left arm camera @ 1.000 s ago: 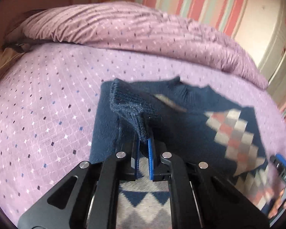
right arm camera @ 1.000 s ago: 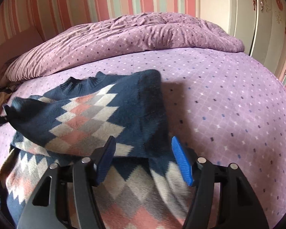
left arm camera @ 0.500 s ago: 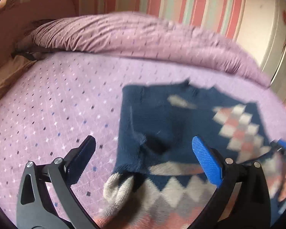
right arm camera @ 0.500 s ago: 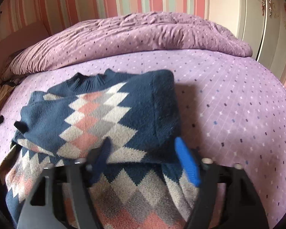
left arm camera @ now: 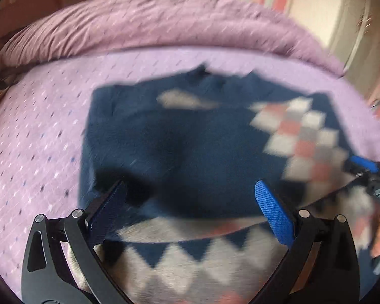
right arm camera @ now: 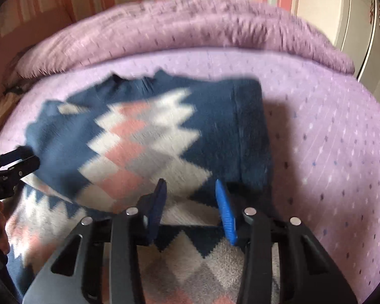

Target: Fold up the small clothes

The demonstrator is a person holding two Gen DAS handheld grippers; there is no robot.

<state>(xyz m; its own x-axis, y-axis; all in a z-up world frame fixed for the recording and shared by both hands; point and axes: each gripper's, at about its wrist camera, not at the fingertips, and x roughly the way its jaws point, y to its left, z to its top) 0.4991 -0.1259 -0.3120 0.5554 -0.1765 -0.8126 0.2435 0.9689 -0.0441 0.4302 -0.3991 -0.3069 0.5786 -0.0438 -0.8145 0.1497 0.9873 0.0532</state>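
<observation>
The navy sweater (left arm camera: 190, 152) with pink, white and grey diamonds lies on the purple bed sheet (left arm camera: 38, 139), both sleeves folded across its chest. The left gripper (left arm camera: 190, 197) hangs over the folded navy sleeve with its fingers spread wide and nothing between them. The right gripper (right arm camera: 191, 197) is above the lower part of the sweater, its blue pads (right arm camera: 225, 210) apart and holding nothing. A rumpled purple duvet (right arm camera: 190, 30) lies behind.

bed (right arm camera: 329, 131): lilac dotted sheet | on it: navy argyle sweater (right arm camera: 144, 136), seemingly folded | bunched duvet (right arm camera: 190, 27) behind
</observation>
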